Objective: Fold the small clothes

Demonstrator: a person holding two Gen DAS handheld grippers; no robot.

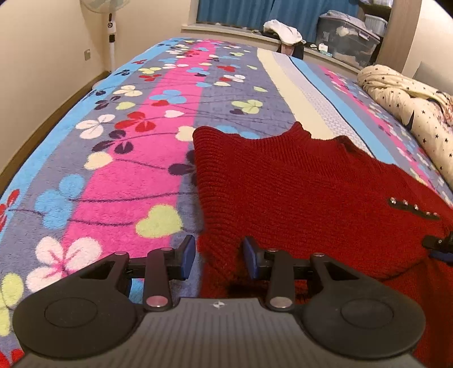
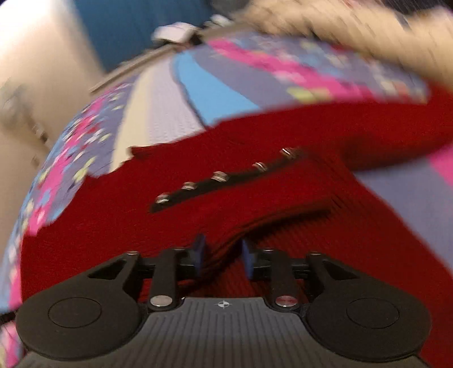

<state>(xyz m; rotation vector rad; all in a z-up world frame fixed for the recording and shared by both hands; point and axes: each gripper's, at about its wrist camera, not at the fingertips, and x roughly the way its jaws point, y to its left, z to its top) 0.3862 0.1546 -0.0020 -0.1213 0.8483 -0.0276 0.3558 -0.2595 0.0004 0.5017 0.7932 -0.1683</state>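
Observation:
A red knit sweater [image 1: 297, 186] lies on the flowered blanket [image 1: 119, 158]; a black strip with metal studs [image 1: 413, 209] crosses its right part. My left gripper [image 1: 219, 256] is open, its blue pads either side of the sweater's lower left edge. The right wrist view is blurred: the sweater [image 2: 113, 226] fills it, with the studded strip [image 2: 220, 178] ahead. My right gripper [image 2: 222, 254] has its jaws a little apart with a raised fold of red knit between the pads. The right gripper's tip shows at the right edge of the left wrist view [image 1: 441, 247].
The bed runs away toward a window sill with blue curtains [image 1: 232, 11]. A cream star-printed quilt [image 1: 410, 107] lies bunched at the right. A standing fan [image 1: 111, 31] is by the left wall. A plastic storage box [image 1: 345, 36] sits on the sill.

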